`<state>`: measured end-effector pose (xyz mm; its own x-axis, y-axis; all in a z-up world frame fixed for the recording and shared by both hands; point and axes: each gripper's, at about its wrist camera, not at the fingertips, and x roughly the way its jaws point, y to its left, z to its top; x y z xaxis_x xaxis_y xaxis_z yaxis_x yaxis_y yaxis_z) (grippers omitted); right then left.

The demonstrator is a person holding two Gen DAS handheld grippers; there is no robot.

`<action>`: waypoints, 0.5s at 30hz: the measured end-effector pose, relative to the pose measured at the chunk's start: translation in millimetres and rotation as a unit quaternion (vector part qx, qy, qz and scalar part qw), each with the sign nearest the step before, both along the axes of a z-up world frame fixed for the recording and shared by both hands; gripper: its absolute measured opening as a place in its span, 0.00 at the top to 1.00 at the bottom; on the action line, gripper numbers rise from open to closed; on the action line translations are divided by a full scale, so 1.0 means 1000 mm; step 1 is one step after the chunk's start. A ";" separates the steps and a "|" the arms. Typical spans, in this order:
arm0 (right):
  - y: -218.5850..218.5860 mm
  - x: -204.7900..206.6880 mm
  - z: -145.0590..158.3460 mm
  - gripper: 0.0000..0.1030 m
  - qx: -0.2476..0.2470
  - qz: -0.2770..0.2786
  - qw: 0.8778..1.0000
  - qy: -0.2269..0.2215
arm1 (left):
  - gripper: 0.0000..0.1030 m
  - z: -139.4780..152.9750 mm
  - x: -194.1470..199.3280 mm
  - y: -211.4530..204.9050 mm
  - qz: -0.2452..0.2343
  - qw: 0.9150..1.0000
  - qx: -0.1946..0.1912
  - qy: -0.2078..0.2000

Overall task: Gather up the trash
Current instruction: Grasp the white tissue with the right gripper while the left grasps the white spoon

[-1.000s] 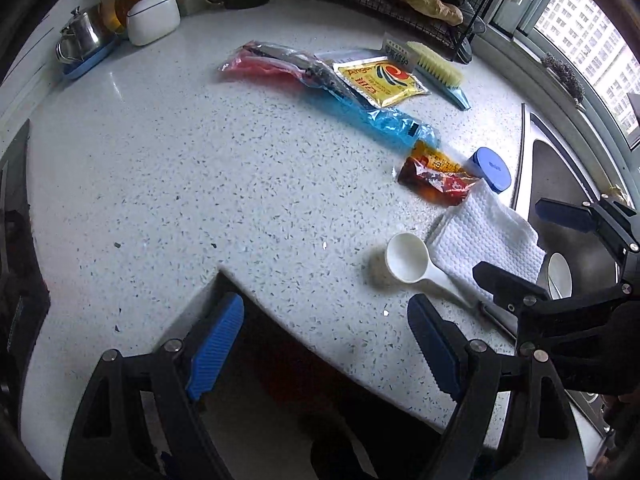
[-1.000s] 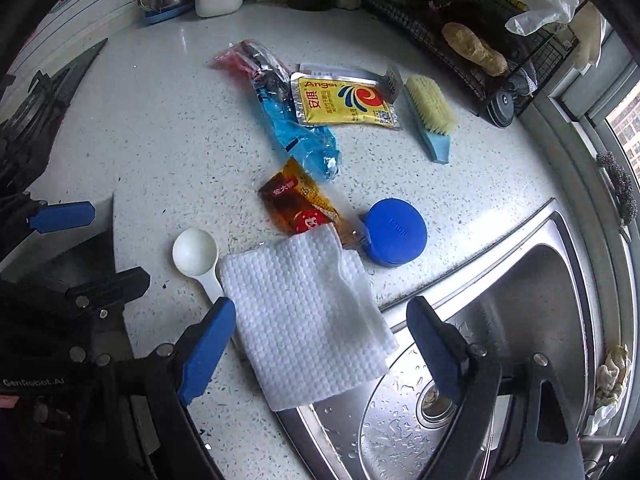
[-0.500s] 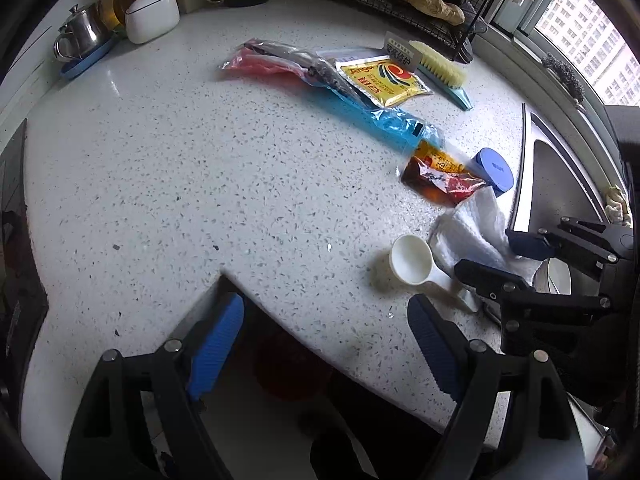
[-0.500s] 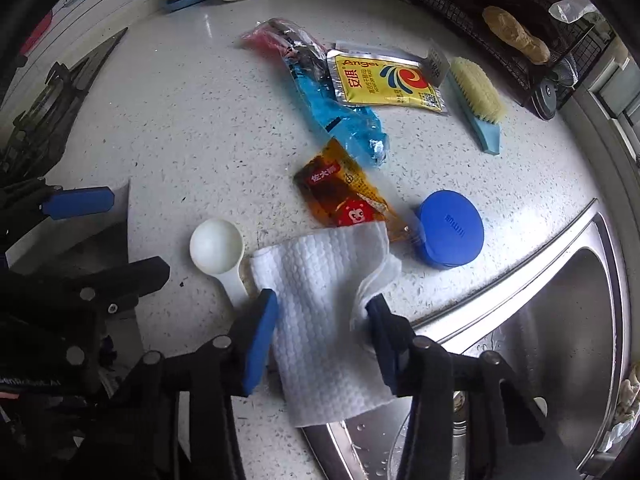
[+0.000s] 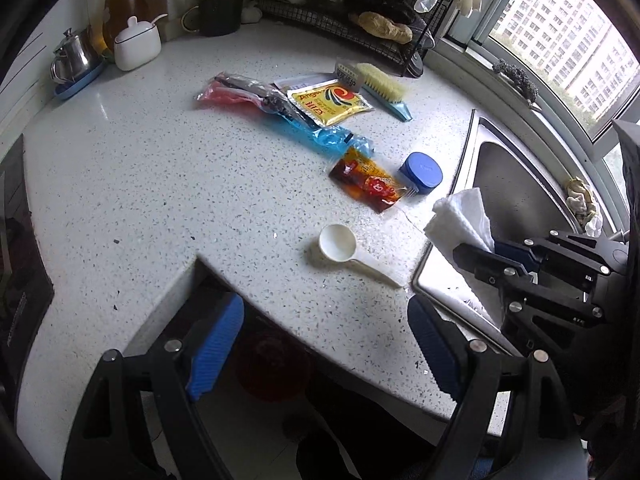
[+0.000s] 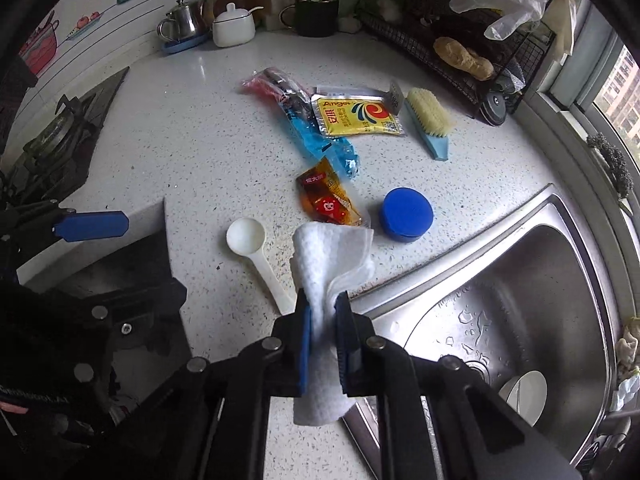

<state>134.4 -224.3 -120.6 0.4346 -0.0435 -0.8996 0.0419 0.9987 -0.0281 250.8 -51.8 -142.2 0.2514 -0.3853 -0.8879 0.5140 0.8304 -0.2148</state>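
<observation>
Pinching white paper towel (image 6: 326,256), right fingers (image 6: 305,328) (left fingers (image 5: 214,344) wide)

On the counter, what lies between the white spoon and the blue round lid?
The red-orange sauce packet lies between the white spoon and the blue lid; the right wrist view shows this best.

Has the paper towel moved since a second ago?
Yes. The paper towel has been lifted off the counter beside the spoon, bunched in the right gripper.
</observation>
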 end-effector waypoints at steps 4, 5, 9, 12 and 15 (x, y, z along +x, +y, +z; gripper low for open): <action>-0.012 -0.007 0.007 0.91 -0.002 -0.013 1.000 -0.006 | 0.20 0.009 -0.004 -0.008 -0.002 1.000 -0.001 -0.006; -0.015 -0.009 0.007 0.91 -0.001 -0.016 1.000 -0.008 | 0.20 0.010 -0.004 -0.010 -0.002 1.000 0.000 -0.007; -0.025 -0.003 0.005 0.91 0.007 -0.021 1.000 -0.010 | 0.20 0.009 0.003 -0.022 0.003 1.000 0.005 -0.009; -0.033 0.000 0.000 0.91 0.015 -0.018 1.000 -0.004 | 0.20 0.003 0.010 -0.028 0.023 1.000 0.012 -0.006; -0.041 0.007 -0.006 0.91 0.018 -0.012 1.000 0.001 | 0.20 -0.007 0.018 -0.033 0.047 0.999 0.022 0.010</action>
